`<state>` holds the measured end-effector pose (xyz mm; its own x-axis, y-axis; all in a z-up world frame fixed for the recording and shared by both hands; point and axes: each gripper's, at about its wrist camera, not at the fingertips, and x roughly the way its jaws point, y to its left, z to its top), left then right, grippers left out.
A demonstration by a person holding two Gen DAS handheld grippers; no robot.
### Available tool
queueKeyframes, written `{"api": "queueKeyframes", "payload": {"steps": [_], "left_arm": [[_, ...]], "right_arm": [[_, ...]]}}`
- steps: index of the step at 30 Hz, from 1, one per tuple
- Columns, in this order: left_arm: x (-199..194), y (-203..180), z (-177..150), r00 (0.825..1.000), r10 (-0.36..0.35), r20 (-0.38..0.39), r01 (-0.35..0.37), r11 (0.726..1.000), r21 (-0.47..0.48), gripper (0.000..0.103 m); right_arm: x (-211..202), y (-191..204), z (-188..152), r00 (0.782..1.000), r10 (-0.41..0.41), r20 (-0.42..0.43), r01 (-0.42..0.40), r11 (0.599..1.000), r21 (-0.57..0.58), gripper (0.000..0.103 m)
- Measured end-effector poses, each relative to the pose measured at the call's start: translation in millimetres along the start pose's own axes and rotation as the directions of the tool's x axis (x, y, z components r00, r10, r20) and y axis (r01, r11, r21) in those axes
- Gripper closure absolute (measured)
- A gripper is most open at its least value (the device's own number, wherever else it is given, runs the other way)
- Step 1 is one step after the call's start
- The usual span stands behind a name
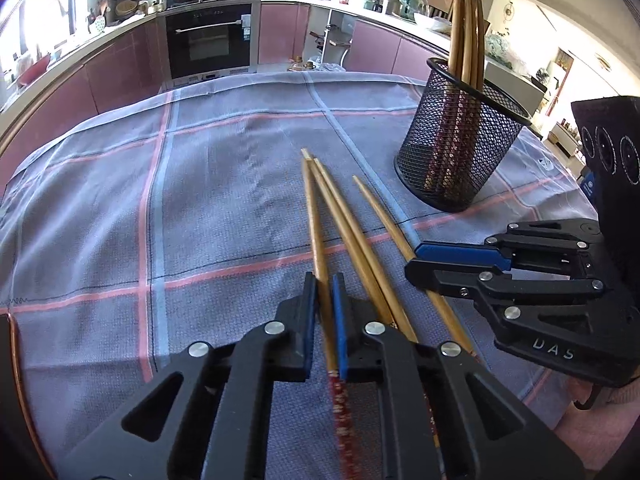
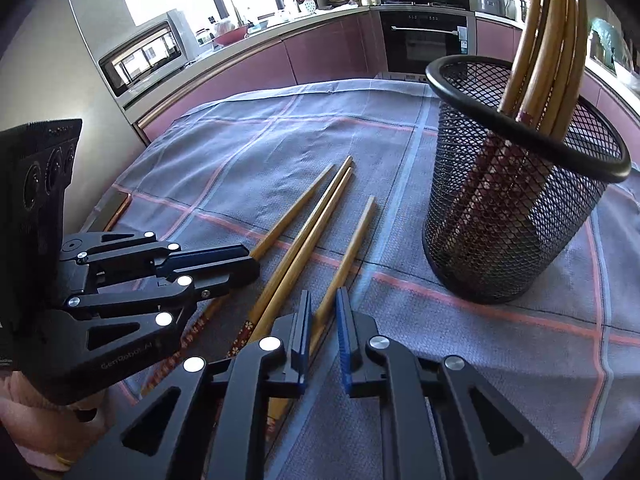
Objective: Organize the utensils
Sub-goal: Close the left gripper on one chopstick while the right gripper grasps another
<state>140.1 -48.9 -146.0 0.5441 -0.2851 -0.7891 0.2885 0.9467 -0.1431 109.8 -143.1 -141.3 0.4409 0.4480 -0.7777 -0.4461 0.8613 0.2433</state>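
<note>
Several bamboo chopsticks lie side by side on the checked cloth [image 1: 200,200]. My left gripper [image 1: 323,280] is shut on the leftmost chopstick [image 1: 314,216], which runs between its blue pads. My right gripper [image 2: 323,296] is shut on the rightmost chopstick [image 2: 356,236]. Two loose chopsticks [image 1: 344,220] lie between the held ones. From the left wrist view the right gripper [image 1: 414,260] comes in from the right; the right wrist view has the left gripper [image 2: 252,264] at the left. A black mesh holder [image 2: 516,220] stands upright to the right, with more chopsticks [image 2: 548,40] in it.
The cloth covers a round table whose far edge [image 1: 280,76] faces pink kitchen cabinets and a built-in oven [image 1: 210,44]. A hand [image 2: 24,420] holds the left gripper at the lower left. A steel appliance [image 2: 148,56] stands on the left counter.
</note>
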Motion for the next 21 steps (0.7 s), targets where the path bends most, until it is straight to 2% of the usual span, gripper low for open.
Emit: {"api": "queueKeyframes", "payload": {"steps": [3, 7, 11, 13, 15, 16, 17, 19, 21], "left_arm": [[-6, 3, -3, 1.0, 0.006, 0.017, -0.005, 1.0, -0.019, 0.095], [-16, 2, -9, 0.999, -0.023, 0.033, 0.023, 1.0, -0.01, 0.095], [-15, -3, -15, 0.999, -0.038, 0.004, 0.038, 0.999, 0.008, 0.095], [-13, -3, -17, 0.999, -0.033, -0.006, 0.033, 0.999, 0.012, 0.095], [-13, -4, -18, 0.999, -0.035, -0.01, 0.035, 0.999, 0.019, 0.095], [-13, -5, -18, 0.999, -0.044, -0.016, 0.044, 0.999, 0.027, 0.095], [-13, -6, -18, 0.999, -0.045, -0.016, 0.045, 0.998, 0.031, 0.092], [-11, -8, -18, 0.999, -0.04, -0.02, 0.041, 0.998, 0.049, 0.09], [-10, -10, -18, 0.999, -0.035, -0.019, 0.036, 0.998, 0.057, 0.089]], "right_arm": [[-4, -4, -2, 1.0, 0.001, 0.002, -0.001, 1.0, 0.006, 0.097], [-11, -8, -2, 0.999, 0.03, 0.022, -0.031, 0.999, 0.022, 0.098], [-13, -3, -3, 0.998, 0.052, 0.025, -0.051, 0.999, -0.01, 0.098], [-11, -3, -4, 1.0, 0.021, 0.019, -0.021, 1.0, -0.016, 0.098], [-11, -4, -3, 1.0, -0.009, 0.022, 0.009, 1.0, -0.014, 0.093], [-10, -3, -3, 1.0, -0.012, 0.015, 0.013, 1.0, -0.02, 0.087], [-8, -2, -4, 1.0, -0.026, 0.004, 0.026, 0.999, -0.032, 0.085], [-6, 2, -6, 0.998, -0.056, 0.009, 0.056, 0.997, -0.056, 0.085], [-6, 4, -6, 0.997, -0.072, 0.013, 0.073, 0.995, -0.07, 0.089]]}}
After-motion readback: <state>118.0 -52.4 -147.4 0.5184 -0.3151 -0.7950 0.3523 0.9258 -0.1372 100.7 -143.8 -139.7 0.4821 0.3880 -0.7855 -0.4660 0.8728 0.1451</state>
